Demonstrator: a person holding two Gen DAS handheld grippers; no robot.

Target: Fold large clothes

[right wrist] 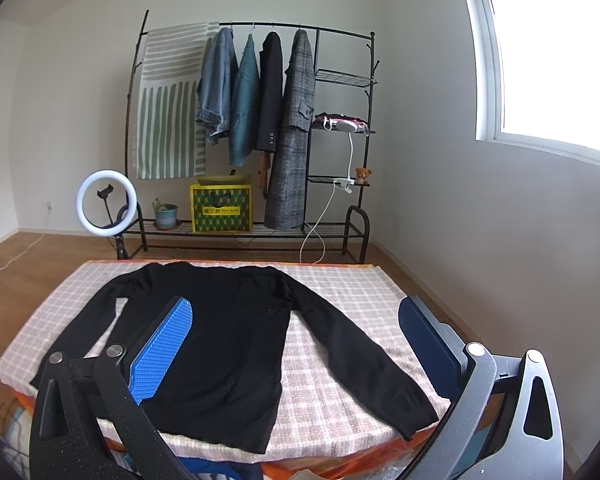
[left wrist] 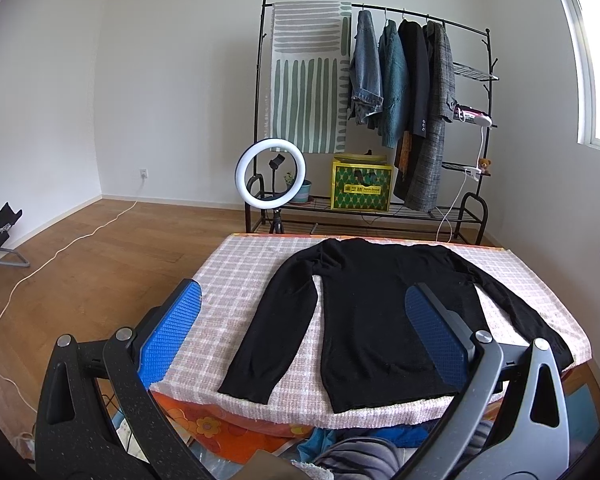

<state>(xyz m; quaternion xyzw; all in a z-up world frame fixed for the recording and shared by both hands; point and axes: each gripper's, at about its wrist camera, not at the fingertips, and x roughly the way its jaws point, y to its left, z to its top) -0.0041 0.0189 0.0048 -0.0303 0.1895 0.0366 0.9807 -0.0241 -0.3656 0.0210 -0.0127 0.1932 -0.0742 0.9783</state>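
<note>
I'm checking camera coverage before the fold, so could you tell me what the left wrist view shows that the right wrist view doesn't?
Only the left wrist view shows the folding chair at the left wall and clothes heaped under the table's near edge. Only the right wrist view shows the whole right sleeve down to its cuff. Both share the black sweater spread flat on the checked tablecloth, the clothes rack, the ring light, and open grippers.

Part of the black sweater (left wrist: 364, 320) is hidden behind the blue pads (left wrist: 436, 336) at the lower right. The folding chair (left wrist: 0, 236) is cut off at the left edge. The words on the yellow box (left wrist: 361, 186) cannot be read.
</note>
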